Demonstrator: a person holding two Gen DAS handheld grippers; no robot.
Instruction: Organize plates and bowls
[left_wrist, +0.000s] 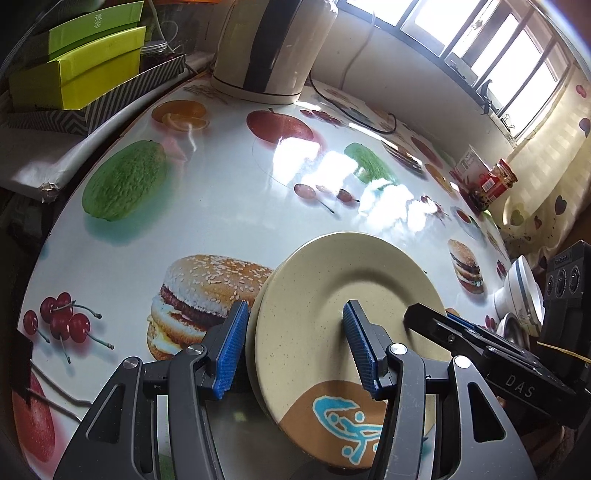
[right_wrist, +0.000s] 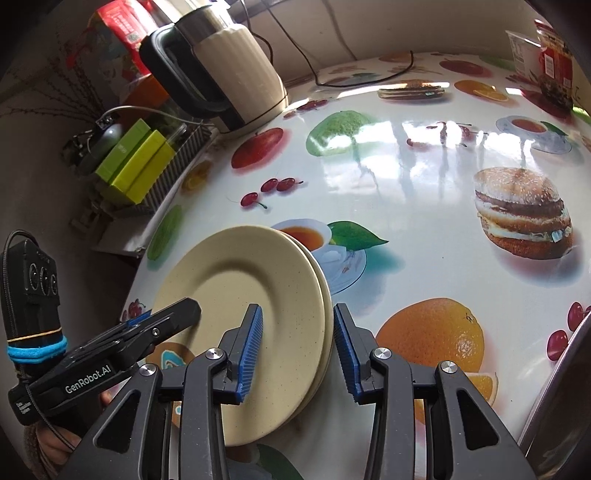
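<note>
Two cream plates (left_wrist: 343, 295) stacked, tilted above the fruit-print table (left_wrist: 207, 206), carried between both grippers. Left gripper (left_wrist: 295, 350) astride the stack's left rim, one blue pad under the lower plate, the other on the top face; gripping, apparently, though contact under the rim hard to confirm. Right gripper (right_wrist: 299, 350) astride the opposite rim, pads either side of both plates (right_wrist: 243, 295), seemingly clamped. Brown patch with a blue figure (left_wrist: 347, 417) on the top plate's near edge. Kettle (right_wrist: 229, 74) at the table's far side, green boxes (left_wrist: 92, 62) beside it. White bowls (left_wrist: 521, 291) at the table's right edge.
</note>
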